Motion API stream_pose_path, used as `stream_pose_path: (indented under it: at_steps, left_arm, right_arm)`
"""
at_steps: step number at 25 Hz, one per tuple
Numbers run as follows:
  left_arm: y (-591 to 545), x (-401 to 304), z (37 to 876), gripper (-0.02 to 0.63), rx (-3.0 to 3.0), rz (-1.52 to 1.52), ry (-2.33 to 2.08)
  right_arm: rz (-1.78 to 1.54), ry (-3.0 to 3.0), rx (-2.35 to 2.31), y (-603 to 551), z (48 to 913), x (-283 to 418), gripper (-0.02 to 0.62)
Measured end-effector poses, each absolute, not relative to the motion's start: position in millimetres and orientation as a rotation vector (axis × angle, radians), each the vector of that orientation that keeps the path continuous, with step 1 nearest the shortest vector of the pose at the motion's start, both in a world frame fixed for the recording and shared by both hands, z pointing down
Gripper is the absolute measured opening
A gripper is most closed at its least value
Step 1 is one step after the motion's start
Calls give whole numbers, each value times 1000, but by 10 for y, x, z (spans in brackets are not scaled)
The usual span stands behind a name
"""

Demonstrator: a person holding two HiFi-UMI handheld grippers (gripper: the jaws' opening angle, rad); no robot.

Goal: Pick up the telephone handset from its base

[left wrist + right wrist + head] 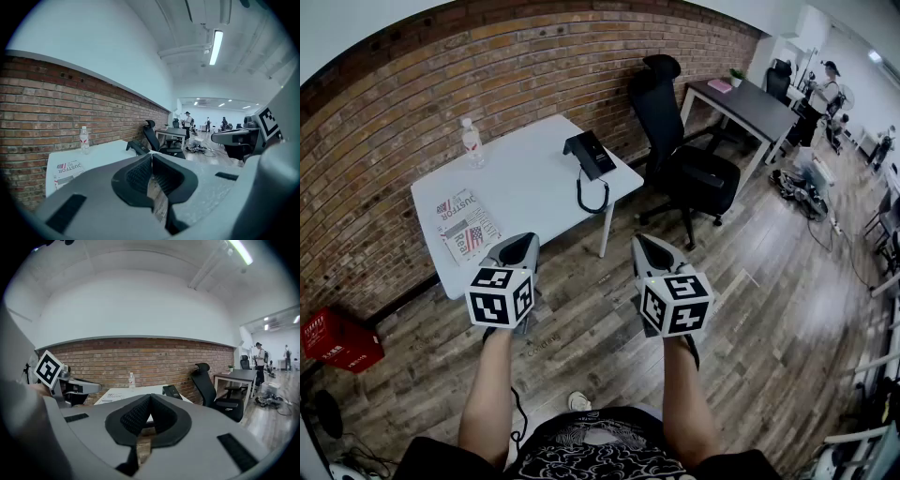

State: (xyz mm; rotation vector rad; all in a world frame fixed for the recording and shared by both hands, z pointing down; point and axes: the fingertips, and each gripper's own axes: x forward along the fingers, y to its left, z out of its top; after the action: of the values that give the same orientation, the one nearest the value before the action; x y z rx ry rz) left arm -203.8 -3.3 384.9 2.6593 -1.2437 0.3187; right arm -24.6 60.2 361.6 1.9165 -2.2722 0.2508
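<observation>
A black telephone (589, 153) stands near the right edge of the white table (525, 192), its handset lying on the base and its coiled cord (592, 195) hanging over the table's edge. The phone also shows in the left gripper view (137, 147) and in the right gripper view (171, 391). My left gripper (517, 246) (151, 157) is shut and holds nothing, in the air short of the table's near edge. At the same height to its right, my right gripper (649, 246) (150, 398) is shut and holds nothing. Both are well short of the phone.
A water bottle (472, 142) stands at the table's far left and a newspaper (467, 227) lies at its near left. A black office chair (680, 159) stands to the table's right, a dark desk (750, 105) behind it. A red box (337, 339) sits on the floor by the brick wall.
</observation>
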Motion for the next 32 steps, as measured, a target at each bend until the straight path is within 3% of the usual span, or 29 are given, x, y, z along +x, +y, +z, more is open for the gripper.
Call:
stream_pose_path:
  at_steps: [24,32]
  left_arm:
    - [-514,-1708,3957,15,2704,328,-1166]
    - [-1024,-1333,4045,62,2693,337,-1172]
  right_arm:
    - [291,-2276,1915,87,3801,-170,0]
    - [298,-2299,1880,-446,3874,167,0]
